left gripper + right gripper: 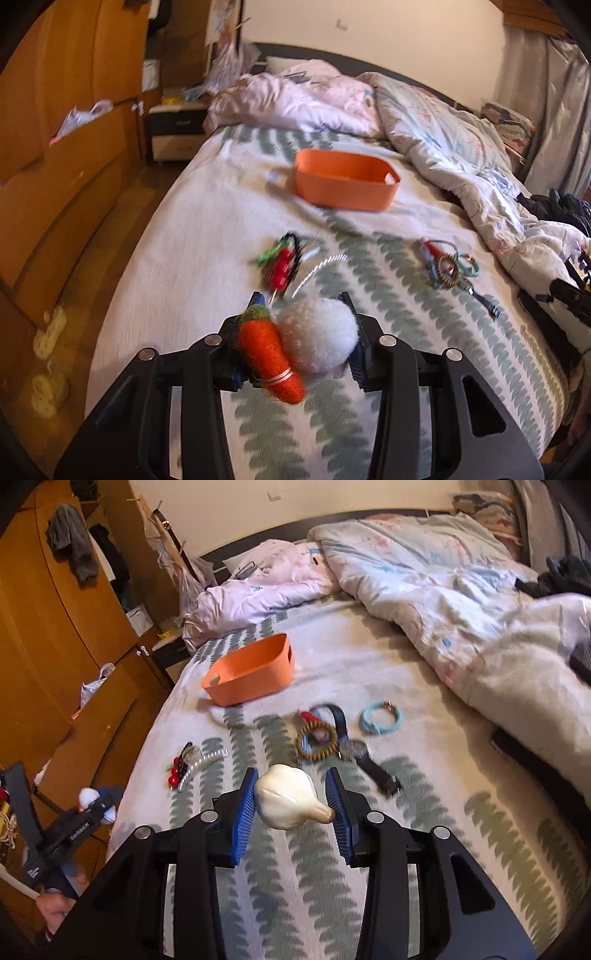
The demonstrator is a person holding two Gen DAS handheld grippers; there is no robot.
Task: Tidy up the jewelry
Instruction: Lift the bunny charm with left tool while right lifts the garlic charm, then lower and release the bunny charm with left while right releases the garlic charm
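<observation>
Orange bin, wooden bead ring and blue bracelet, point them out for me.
orange bin (258, 675), right wrist view, outer side wall
wooden bead ring (303, 749), right wrist view, left arc of beads
blue bracelet (369, 720), right wrist view, left loop

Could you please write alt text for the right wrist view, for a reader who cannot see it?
The right tool holds a cream shell-shaped ornament above a leaf-patterned bed. Beyond it lie a wooden bead bracelet, a watch, a blue bracelet and an orange bin.

Bare bedspread (424, 686) beside orange bin (251, 675); duvet (461, 602) at right.
</observation>
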